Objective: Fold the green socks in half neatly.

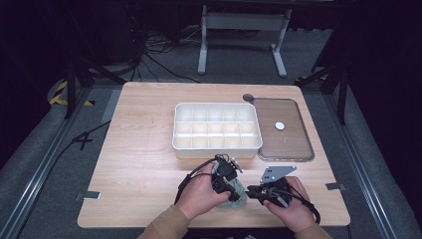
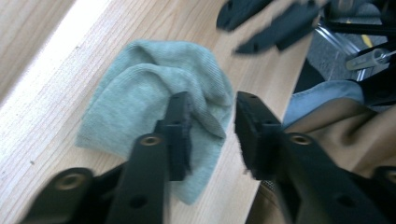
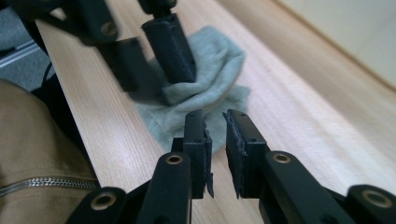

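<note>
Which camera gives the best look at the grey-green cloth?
The left gripper view: the cloth lies bunched and mostly uncovered on the table. The right gripper view shows it partly behind a claw; the high view shows a sliver between the hands.

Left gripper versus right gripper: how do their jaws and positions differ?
The left gripper stands over the green cloth, jaws wide apart; the right gripper stays beside the cloth with only a narrow gap. Both are open and grip nothing, hand-held over the wooden table.

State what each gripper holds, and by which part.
Nothing: the left gripper stands open over the grey-green cloth, and the right gripper is empty.
</note>
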A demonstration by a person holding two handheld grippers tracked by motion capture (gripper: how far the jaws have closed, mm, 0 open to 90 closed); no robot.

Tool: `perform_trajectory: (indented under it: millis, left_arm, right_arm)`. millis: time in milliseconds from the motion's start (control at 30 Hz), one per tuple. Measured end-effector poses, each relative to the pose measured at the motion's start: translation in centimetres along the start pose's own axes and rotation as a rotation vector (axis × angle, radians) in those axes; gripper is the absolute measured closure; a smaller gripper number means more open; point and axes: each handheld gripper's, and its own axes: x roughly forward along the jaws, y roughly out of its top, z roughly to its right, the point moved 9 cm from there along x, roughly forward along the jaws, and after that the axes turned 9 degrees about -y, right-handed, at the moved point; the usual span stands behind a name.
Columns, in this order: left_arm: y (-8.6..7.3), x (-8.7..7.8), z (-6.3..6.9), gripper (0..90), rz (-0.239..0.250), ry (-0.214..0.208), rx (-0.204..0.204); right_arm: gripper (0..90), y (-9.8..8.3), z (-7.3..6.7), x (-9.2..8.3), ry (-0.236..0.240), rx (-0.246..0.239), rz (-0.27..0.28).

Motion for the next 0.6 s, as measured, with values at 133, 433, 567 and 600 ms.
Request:
perform_trajectory:
  millis: [133,433,567,600]
  left_arm:
    - [-0.5,-2.5,0.6,67.3,0.068,0.014,0.012]
    - [-3.6,-3.1,-1.7,83.2,0.016,0.090,-0.047]
    - [-4.2,-1.0,-2.1,85.0,-0.025,0.118,-0.008]
    - [-4.1,-0.6,-2.0,84.9,-0.032,0.133,0.024]
  right_arm:
    - [80.0,0.9,0.2,-1.1,-0.001,0.005,0.035]
    - [81.3,3.1,-1.1,-0.6,0.025,-0.032,0.067]
    - [82.2,4.0,-1.3,-0.2,0.023,-0.034,0.077]
    - [82.5,4.0,-1.1,0.0,0.014,-0.026,0.070]
